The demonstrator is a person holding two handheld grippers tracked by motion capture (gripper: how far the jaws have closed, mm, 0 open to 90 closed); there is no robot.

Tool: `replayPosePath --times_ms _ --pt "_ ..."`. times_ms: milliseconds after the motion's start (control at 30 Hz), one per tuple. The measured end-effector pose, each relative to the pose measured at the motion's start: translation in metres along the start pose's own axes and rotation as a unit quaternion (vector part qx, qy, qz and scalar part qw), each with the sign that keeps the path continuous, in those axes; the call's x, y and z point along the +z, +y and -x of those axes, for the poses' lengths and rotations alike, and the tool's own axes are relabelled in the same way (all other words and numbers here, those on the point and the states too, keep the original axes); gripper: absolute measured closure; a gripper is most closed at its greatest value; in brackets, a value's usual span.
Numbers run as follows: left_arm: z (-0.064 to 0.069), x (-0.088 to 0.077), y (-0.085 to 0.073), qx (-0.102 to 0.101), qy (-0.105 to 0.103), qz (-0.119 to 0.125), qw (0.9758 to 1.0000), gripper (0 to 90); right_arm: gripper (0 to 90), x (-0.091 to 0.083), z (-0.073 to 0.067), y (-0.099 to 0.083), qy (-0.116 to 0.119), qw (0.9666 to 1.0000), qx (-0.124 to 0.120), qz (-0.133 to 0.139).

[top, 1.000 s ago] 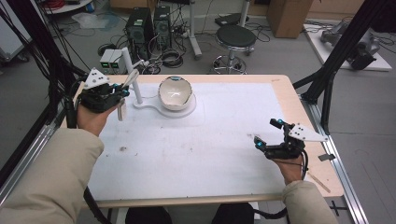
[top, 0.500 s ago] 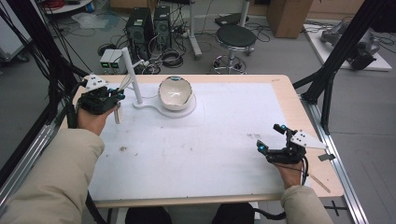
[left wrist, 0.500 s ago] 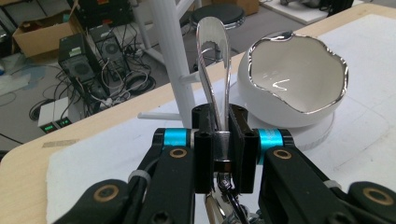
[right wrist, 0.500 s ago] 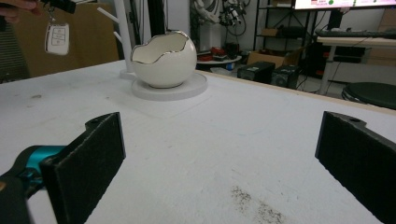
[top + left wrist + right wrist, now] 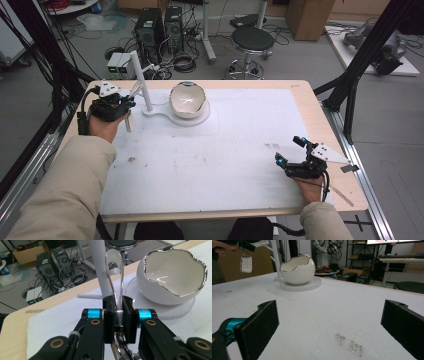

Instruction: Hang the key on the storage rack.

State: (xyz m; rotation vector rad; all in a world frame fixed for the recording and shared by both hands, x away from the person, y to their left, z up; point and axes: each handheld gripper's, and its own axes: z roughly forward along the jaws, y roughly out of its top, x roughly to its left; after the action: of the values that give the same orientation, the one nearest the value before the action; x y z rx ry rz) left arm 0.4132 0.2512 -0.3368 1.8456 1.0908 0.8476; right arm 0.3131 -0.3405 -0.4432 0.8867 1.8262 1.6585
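Key fob (image 5: 245, 263) w/ ring (image 5: 115, 277) hangs upper left, clamped in left gripper (image 5: 125, 107), just beside white post (image 5: 141, 80) & bowl (image 5: 187, 99). Right gripper (image 5: 290, 152) lower right near table edge (image 5: 345, 165), jaws wide, empty; mat centre free.

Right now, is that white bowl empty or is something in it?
Empty, as far as it shows: the bowl has a bare white inside in the left gripper view, though its very bottom is hidden.

Both forearms wear beige sleeves (image 5: 65, 185). The left gripper (image 5: 117, 315) has black jaws, cyan collars and brass-ringed screws (the right gripper (image 5: 295, 157) matches, with a grey three-cornered plate).
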Motion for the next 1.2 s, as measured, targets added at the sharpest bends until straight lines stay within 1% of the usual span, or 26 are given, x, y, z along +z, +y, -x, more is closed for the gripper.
replayPosePath --times_ms 33,133,167,200,267,300,433,467,533,667,733,767,800,833,867,900,933,967,1000,1067,1100,1133,1200 --pt "0.000 0.001 0.000 0.005 0.004 -0.006 1.0000 81.7 0.6 0.000 0.001 -0.001 0.000 1.0000 -0.002 -0.001" --pt "-0.001 0.005 -0.001 0.005 0.006 -0.010 0.9999 81.7 0.6 -0.001 0.002 -0.005 -0.002 0.9999 0.004 -0.010" --pt "-0.001 0.006 -0.002 0.005 0.006 -0.010 0.9999 81.7 0.6 -0.001 0.002 -0.005 -0.002 0.9999 0.004 -0.010" --pt "-0.001 0.008 -0.002 0.003 0.004 -0.013 0.9999 81.7 0.6 -0.001 0.003 -0.005 -0.003 1.0000 0.001 -0.004" --pt "-0.002 0.010 -0.004 0.002 0.005 -0.017 0.9998 81.7 0.6 -0.001 0.003 -0.005 -0.003 1.0000 0.005 -0.006" --pt "-0.003 0.012 -0.004 0.005 0.005 -0.018 0.9998 81.7 0.6 -0.001 0.003 -0.005 -0.003 1.0000 0.003 -0.005" --pt "-0.003 0.016 -0.006 0.002 0.008 -0.024 0.9997 81.6 0.6 -0.001 0.002 -0.006 -0.004 1.0000 0.001 -0.007" --pt "-0.004 0.018 -0.007 0.002 0.007 -0.024 0.9997 81.7 0.6 -0.001 0.002 -0.006 -0.006 1.0000 -0.002 -0.004" --pt "-0.004 0.020 -0.008 0.000 0.007 -0.027 0.9996 81.6 0.6 -0.002 0.002 -0.006 -0.005 1.0000 0.003 -0.003" --pt "-0.005 0.023 -0.010 -0.002 0.006 -0.032 0.9995 81.6 0.6 -0.002 0.002 -0.006 -0.008 1.0000 0.003 0.000" --pt "-0.007 0.024 -0.012 -0.004 0.003 -0.034 0.9994 81.5 0.6 -0.002 0.002 -0.007 -0.009 1.0000 0.002 0.001" --pt "-0.007 0.024 -0.014 -0.007 -0.002 -0.034 0.9994 81.5 0.6 -0.002 0.001 -0.007 -0.011 0.9999 0.003 0.000" --pt "-0.008 0.025 -0.017 -0.012 -0.011 -0.031 0.9994 81.2 0.6 -0.002 0.001 -0.007 -0.012 0.9999 0.003 0.000" --pt "-0.008 0.025 -0.019 -0.013 -0.016 -0.037 0.9991 78.4 0.6 -0.002 0.001 -0.006 -0.013 0.9999 -0.001 0.000" --pt "-0.008 0.024 -0.020 -0.009 -0.012 -0.041 0.9990 70.5 0.6 -0.002 0.001 -0.007 -0.013 0.9999 -0.001 -0.001" --pt "-0.007 0.023 -0.023 -0.013 -0.009 -0.029 0.9995 70.5 0.6 -0.002 0.001 -0.007 -0.013 0.9999 -0.001 -0.001" --pt "-0.009 0.020 -0.027 -0.024 -0.014 -0.015 0.9995 51.7 0.7 -0.002 0.000 -0.007 -0.014 0.9999 -0.007 0.001" --pt "-0.010 0.017 -0.031 -0.042 -0.029 -0.010 0.9986 51.7 0.7 -0.002 0.000 -0.007 -0.014 0.9999 -0.007 0.001" --pt "-0.011 0.013 -0.035 -0.049 -0.039 -0.004 0.9980 47.9 0.6 -0.002 0.000 -0.007 -0.015 0.9999 -0.008 0.002" --pt "-0.010 0.003 -0.044 -0.047 -0.041 0.024 0.9978 34.9 0.6 -0.002 0.000 -0.007 -0.018 0.9998 -0.008 0.005" --pt "-0.010 -0.002 -0.050 -0.046 -0.047 0.035 0.9972 29.2 0.6 -0.003 0.000 -0.007 -0.017 0.9998 -0.006 0.005" --pt "-0.009 -0.007 -0.055 -0.049 -0.053 0.046 0.9963 25.2 0.6 -0.003 0.000 -0.007 -0.019 0.9998 -0.004 0.003" --pt "-0.008 -0.016 -0.064 -0.044 -0.068 0.049 0.9955 15.9 0.6 -0.002 0.000 -0.007 -0.017 0.9998 -0.003 0.004"
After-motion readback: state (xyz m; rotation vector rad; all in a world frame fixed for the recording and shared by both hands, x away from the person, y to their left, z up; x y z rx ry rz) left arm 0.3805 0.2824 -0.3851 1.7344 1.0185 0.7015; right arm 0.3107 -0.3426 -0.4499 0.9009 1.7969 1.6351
